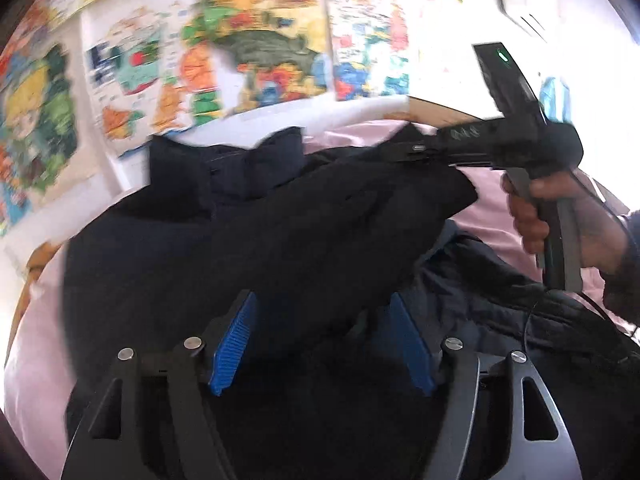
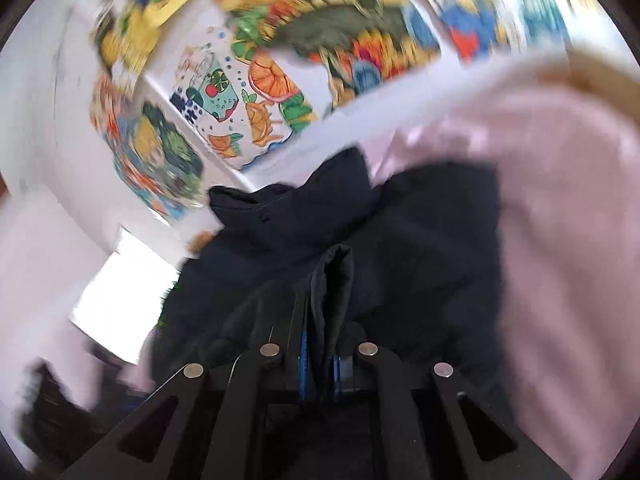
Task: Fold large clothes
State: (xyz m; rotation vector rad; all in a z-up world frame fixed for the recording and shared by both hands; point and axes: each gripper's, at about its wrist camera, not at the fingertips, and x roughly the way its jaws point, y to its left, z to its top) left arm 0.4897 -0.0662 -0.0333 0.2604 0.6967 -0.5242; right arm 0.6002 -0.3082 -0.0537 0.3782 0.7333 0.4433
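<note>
Both views are pretty smeared, so the posters (image 1: pixel 256 36) on the wall are just colour blobs. The jacket (image 1: pixel 240 240) runs off the bottom edge in both, and its lower half sits behind the left gripper (image 1: pixel 320 344). The right gripper (image 2: pixel 320 360) has its blue pads mostly buried in a dark fold.

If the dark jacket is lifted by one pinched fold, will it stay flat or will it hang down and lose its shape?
The dark jacket will probably sag: it already lies in soft folds on the pink sheet. The right gripper is shut on a thin bunched fold, so the cloth looks floppy. Its padded collar suggests some bulk and weight.
</note>
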